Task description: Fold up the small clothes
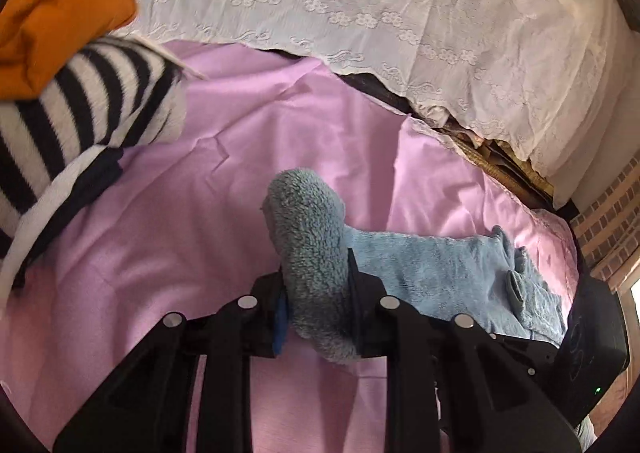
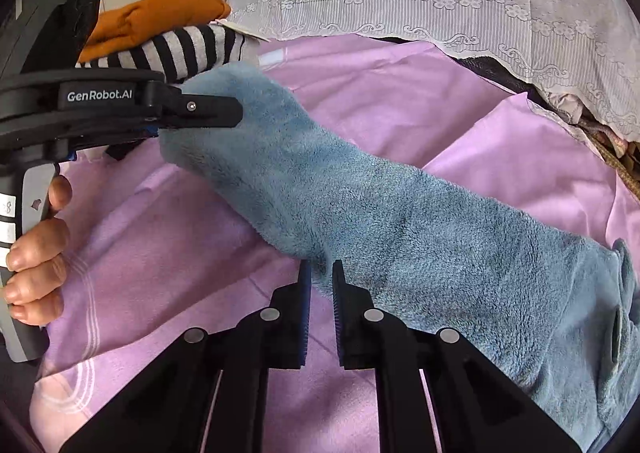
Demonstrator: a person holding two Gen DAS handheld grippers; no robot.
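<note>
A fluffy blue garment [image 2: 400, 229] lies stretched across the pink sheet [image 2: 168, 221]. My left gripper [image 1: 316, 285] is shut on one end of the blue garment [image 1: 312, 245] and holds it lifted and folded over. In the right wrist view the left gripper [image 2: 236, 111] clamps that end at the upper left. My right gripper [image 2: 320, 277] is shut on the garment's lower edge near its middle, with a thin bit of fabric between the pads. The garment's far end with small ears [image 2: 620, 293] lies at the right.
A stack of folded clothes sits at the left: an orange piece [image 1: 60, 21] on a black-and-white striped one [image 1: 80, 109]. A white lace cover [image 1: 360, 13] lies behind the pink sheet [image 1: 240, 141]. A brick wall [image 1: 612, 229] is at the right.
</note>
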